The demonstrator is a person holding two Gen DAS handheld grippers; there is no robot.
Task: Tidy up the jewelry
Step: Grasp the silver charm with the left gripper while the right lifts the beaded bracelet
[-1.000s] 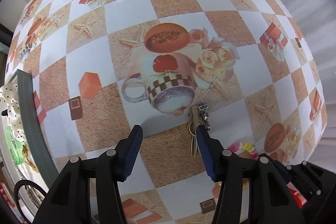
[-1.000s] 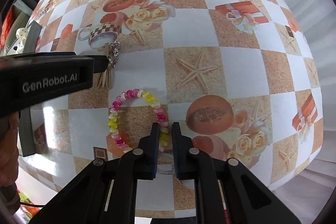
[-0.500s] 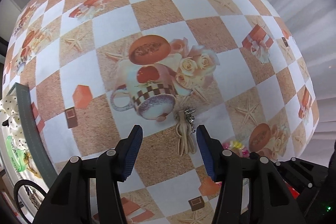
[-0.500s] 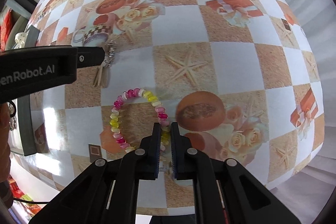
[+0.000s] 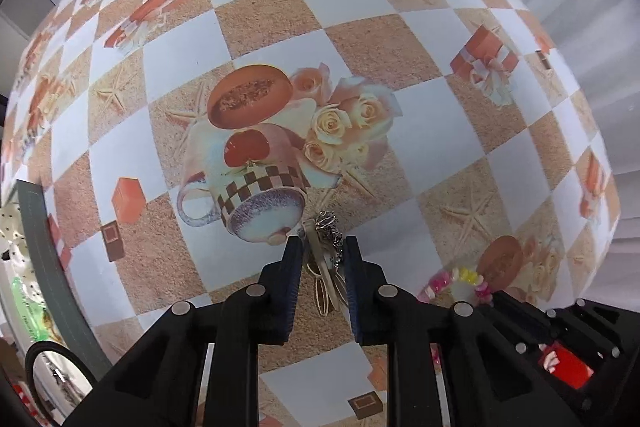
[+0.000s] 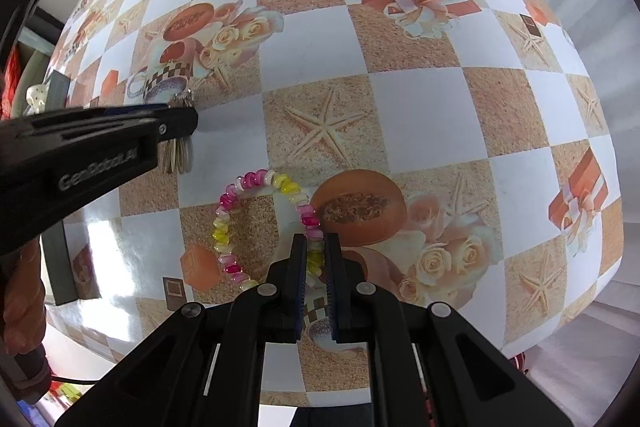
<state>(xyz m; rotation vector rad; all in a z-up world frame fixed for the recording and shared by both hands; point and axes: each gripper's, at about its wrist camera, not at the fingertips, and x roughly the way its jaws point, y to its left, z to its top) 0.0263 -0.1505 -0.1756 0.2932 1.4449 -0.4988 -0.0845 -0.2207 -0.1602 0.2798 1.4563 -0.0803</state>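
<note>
Both pickups look made, so the step in hand is the grasp before carrying. At lower centre of the left wrist view, the left hand-held gripper (image 5: 321, 247) has its jaws closed in on a tassel charm (image 5: 326, 259) with a small metal chain, which lies on the desk (image 5: 360, 7). At lower centre of the right wrist view, the right hand-held gripper (image 6: 316, 247) is clamped on the near side of a pink and yellow bead bracelet (image 6: 256, 223), the rest of whose loop rests flat on the checked cloth. Next, I judge, comes a gentle lift of each piece, then a carry toward the grey tray (image 5: 44, 259) at the left edge, where other trinkets lie.
</note>
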